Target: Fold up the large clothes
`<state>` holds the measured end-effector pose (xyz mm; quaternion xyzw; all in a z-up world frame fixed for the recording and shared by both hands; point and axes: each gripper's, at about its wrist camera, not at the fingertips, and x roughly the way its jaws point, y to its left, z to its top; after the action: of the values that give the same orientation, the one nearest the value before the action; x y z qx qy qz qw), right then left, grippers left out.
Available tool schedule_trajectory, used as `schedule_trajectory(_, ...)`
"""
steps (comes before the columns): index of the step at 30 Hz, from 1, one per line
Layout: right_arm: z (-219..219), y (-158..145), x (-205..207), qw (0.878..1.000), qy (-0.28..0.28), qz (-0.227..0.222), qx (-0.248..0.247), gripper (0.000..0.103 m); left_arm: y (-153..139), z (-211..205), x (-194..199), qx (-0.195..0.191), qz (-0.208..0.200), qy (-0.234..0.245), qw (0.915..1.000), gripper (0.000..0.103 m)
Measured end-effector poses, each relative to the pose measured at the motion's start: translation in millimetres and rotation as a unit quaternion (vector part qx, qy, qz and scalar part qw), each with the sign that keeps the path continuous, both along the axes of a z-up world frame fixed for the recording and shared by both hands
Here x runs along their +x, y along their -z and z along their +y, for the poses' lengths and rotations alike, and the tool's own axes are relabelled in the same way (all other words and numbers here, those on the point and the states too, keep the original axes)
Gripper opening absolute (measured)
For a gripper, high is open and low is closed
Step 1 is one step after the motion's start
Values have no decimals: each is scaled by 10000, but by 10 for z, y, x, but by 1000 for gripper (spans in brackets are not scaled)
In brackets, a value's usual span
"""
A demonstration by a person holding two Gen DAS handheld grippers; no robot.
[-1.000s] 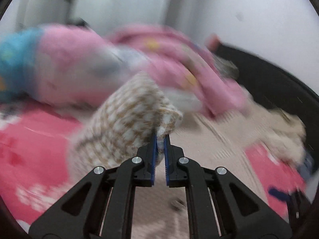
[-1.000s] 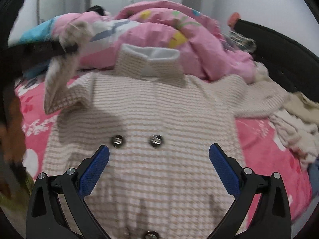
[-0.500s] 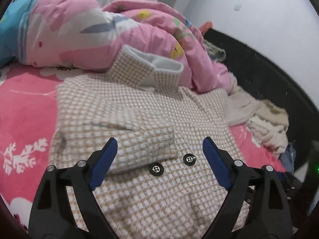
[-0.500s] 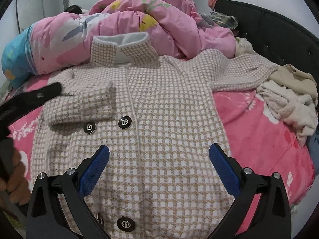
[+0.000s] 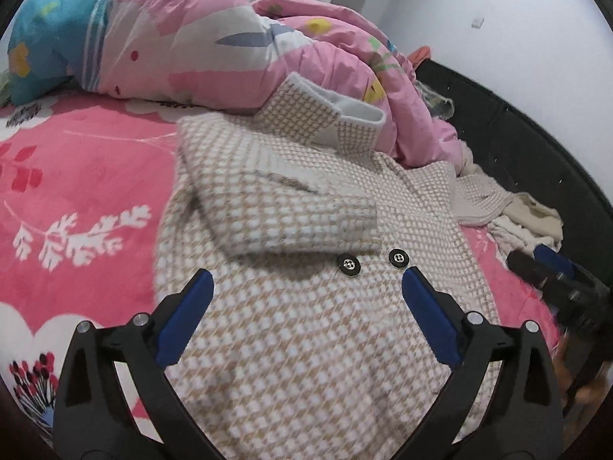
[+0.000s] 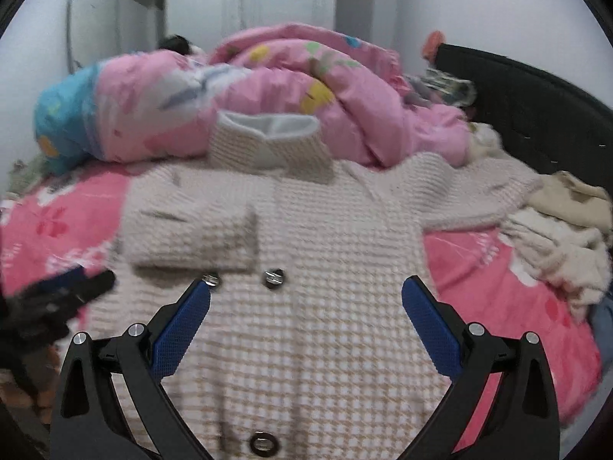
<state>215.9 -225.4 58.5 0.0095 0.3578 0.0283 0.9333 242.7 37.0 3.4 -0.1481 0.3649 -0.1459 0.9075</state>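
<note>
A beige-and-white houndstooth coat with black buttons lies front up on the bed. One sleeve is folded across its chest, the cuff ending just above the top two buttons. The other sleeve stretches out flat to the right. My left gripper hovers over the coat's front below that cuff; its jaws are opening, with only the coat's front showing below the gap. My right gripper stands open above the coat's middle, holding nothing. Each gripper shows at the edge of the other's view.
A bunched pink duvet lies behind the collar. The sheet is pink with white flowers. A black headboard runs along the right, with a heap of cream clothes in front of it.
The left gripper went from shut on the sleeve cuff to wide open. The sleeve now lies folded across the chest, and the left gripper has drawn back from it.
</note>
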Motion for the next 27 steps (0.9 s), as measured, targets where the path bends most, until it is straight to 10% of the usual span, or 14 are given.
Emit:
schedule_trajectory(7,-151,-19,452,9800,-975,624,1619,98,70,333,70,144,99,-207,9996,95)
schedule_trajectory(16,-156,699,1404,9168,-1371,2051,3139,89,78,490,314,359,211,-564,9975,95)
schedule_trajectory(23,-83,1161,1948,8903,-1324,2628,3476,60,515,278,637,1326,991,-510,9849,95)
schedule_trajectory(27,84,1200,1997,9060,-1470,2739,2872,26,666,275,726,1506,1233,-545,9794,95)
